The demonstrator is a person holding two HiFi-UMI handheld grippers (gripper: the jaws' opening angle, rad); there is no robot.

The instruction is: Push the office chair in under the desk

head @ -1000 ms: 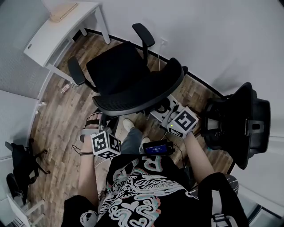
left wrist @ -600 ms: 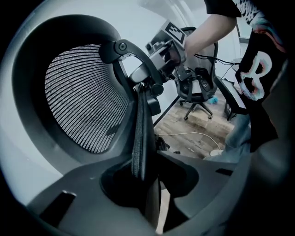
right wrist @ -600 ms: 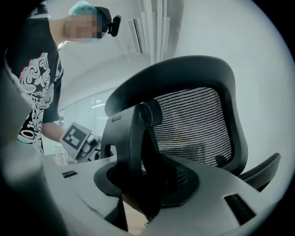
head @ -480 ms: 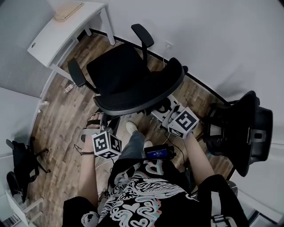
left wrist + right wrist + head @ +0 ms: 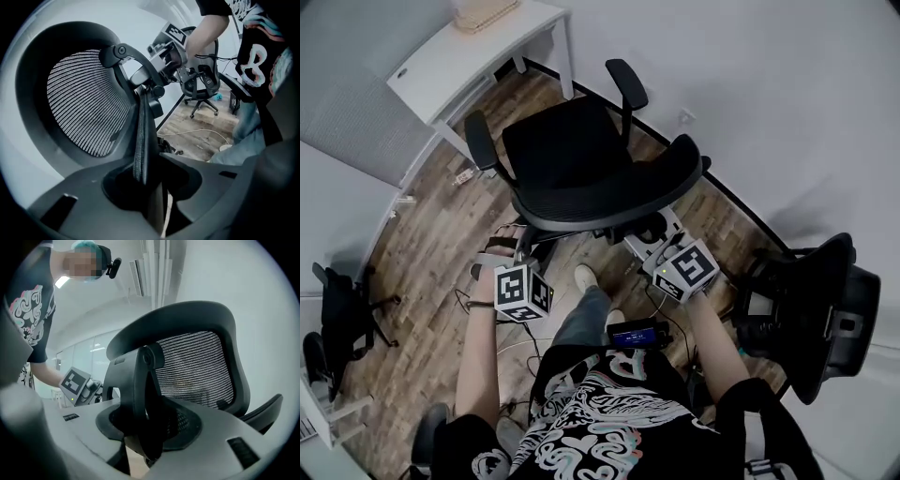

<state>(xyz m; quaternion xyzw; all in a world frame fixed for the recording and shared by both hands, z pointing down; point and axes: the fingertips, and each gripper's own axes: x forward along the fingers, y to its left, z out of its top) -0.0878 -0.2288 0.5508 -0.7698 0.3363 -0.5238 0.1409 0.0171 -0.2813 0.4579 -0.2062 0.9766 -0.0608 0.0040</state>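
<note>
The left gripper (image 5: 145,180) and right gripper (image 5: 147,427) both squeeze the office chair (image 5: 572,159) back. Past the chair, the desk (image 5: 478,56) is cut off at the top edge.

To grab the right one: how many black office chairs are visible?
2. One black mesh office chair stands centre, before the white desk; the other black chair stands at right. A dark shape far left may be another.

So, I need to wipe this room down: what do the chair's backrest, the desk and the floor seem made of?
The backrest mesh: woven netting, light shows through its fine grid. The backrest frame: likely moulded plastic, matte dark, smoothly curved. The desk: smooth matte white top, probably laminate or painted board. The floor: wood-look planks with grain and seams; real wood or vinyl, can't tell.
</note>
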